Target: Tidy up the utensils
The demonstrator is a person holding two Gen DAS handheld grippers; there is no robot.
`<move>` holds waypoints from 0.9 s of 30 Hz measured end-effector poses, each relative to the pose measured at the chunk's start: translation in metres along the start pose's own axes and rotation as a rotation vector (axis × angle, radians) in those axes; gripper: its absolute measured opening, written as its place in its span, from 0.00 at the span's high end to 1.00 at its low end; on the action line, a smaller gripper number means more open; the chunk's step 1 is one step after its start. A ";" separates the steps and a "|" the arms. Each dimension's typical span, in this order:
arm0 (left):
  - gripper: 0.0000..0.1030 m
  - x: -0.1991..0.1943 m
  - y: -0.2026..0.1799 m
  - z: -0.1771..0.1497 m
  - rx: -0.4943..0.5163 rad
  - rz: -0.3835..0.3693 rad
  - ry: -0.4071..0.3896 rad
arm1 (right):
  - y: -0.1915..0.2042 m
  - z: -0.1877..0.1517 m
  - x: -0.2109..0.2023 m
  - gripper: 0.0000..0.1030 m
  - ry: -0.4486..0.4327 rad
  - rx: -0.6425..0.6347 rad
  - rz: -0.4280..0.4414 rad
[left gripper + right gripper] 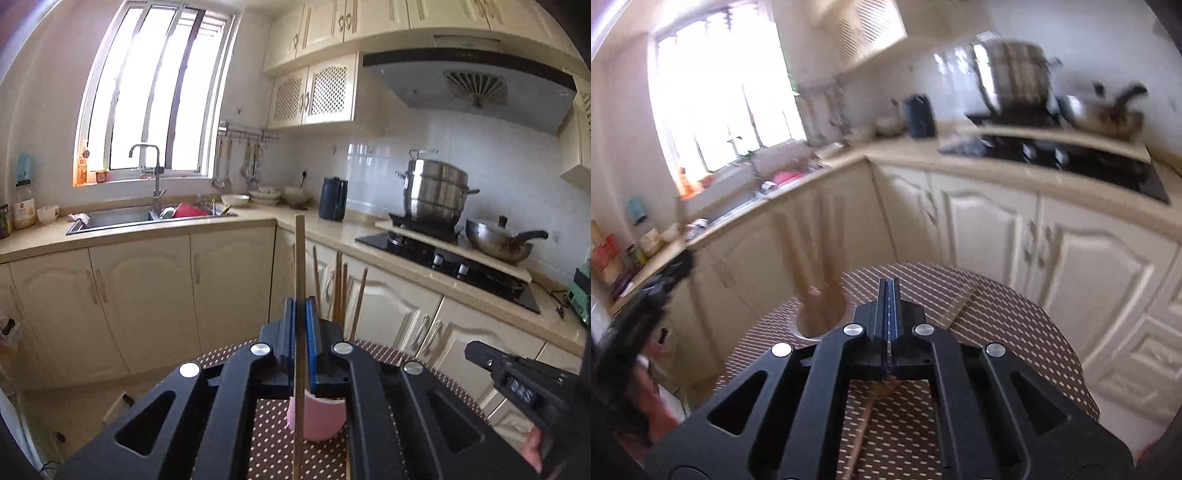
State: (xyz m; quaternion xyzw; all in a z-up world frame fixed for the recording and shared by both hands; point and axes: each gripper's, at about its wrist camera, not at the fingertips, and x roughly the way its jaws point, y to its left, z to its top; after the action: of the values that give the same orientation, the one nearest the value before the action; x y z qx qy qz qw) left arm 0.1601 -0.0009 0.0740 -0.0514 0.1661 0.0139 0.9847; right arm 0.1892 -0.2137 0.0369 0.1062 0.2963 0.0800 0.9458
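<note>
My left gripper (pixel 301 302) is shut on a wooden chopstick (pixel 300 258) that stands upright through its jaws. Just behind it a pink cup (pixel 319 417) on the dotted tablecloth (pixel 266 443) holds several more chopsticks (pixel 338 284). The right wrist view is blurred. My right gripper (pixel 890 288) has its jaws shut. A brown chopstick (pixel 871 406) runs from under them back toward the camera, seemingly pinched by its thin end. The cup (pixel 816 317) stands left of that gripper. The right gripper (pixel 480 354) also shows at the left view's lower right, apart from the cup.
The round table (pixel 997 325) stands close to cream cabinets (pixel 147 295). Beyond them are the sink (pixel 122 218), a black kettle (pixel 333 198), and the stove (pixel 450 262) carrying a steel pot (pixel 436 192) and a wok (pixel 498 240). A hand's fingers (pixel 532 450) grip the right tool.
</note>
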 end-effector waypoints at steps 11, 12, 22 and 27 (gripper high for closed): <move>0.94 0.034 0.026 -0.016 -0.004 -0.005 0.158 | -0.032 -0.020 0.119 0.41 0.306 0.065 -0.129; 0.94 0.037 0.027 -0.016 -0.003 -0.003 0.166 | -0.032 -0.019 0.130 0.41 0.326 0.060 -0.146; 0.94 0.082 0.049 -0.018 -0.011 0.019 0.246 | -0.023 -0.014 0.213 0.56 0.471 0.029 -0.237; 0.94 0.100 0.057 -0.020 -0.021 0.027 0.265 | -0.014 -0.016 0.225 0.92 0.433 -0.052 -0.285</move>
State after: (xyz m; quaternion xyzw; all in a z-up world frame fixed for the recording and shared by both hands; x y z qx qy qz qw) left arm 0.2453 0.0542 0.0171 -0.0607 0.2952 0.0221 0.9533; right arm 0.3639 -0.1767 -0.1019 0.0192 0.5018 -0.0256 0.8644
